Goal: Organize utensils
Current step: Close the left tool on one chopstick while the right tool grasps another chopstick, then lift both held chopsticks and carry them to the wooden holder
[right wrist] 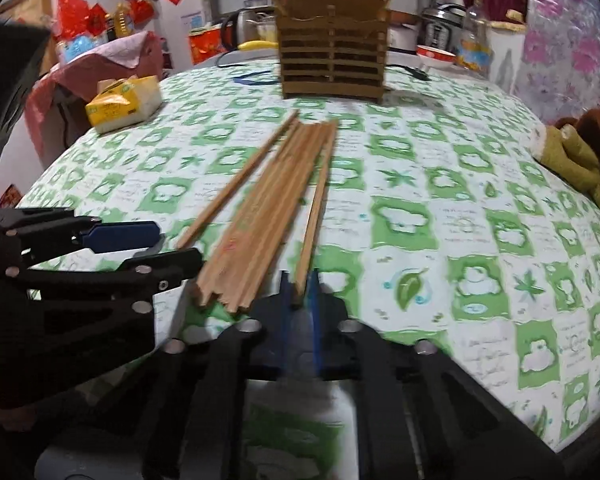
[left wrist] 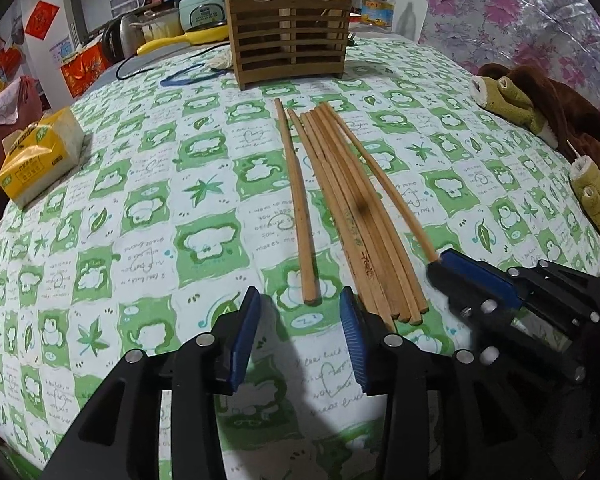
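Note:
Several wooden chopsticks [left wrist: 360, 220] lie in a loose bundle on the green-and-white tablecloth [left wrist: 148, 200], pointing toward a slatted wooden holder [left wrist: 288, 32] at the far side. One chopstick [left wrist: 300, 208] lies apart on the left; its near end sits between the tips of my left gripper [left wrist: 300, 296], which is open and not touching it. My right gripper [right wrist: 300, 292] is shut on the near end of the rightmost chopstick [right wrist: 316, 208]. In the left wrist view the right gripper [left wrist: 438, 268] comes in from the right. The holder [right wrist: 332, 60] has a couple of sticks standing in it.
A yellow tissue pack [left wrist: 40, 156] sits at the left table edge. A brown and green plush toy [left wrist: 540, 120] lies at the right edge. Behind the holder are a blue band [left wrist: 184, 76], a plastic bottle [left wrist: 376, 0], a kettle and kitchenware.

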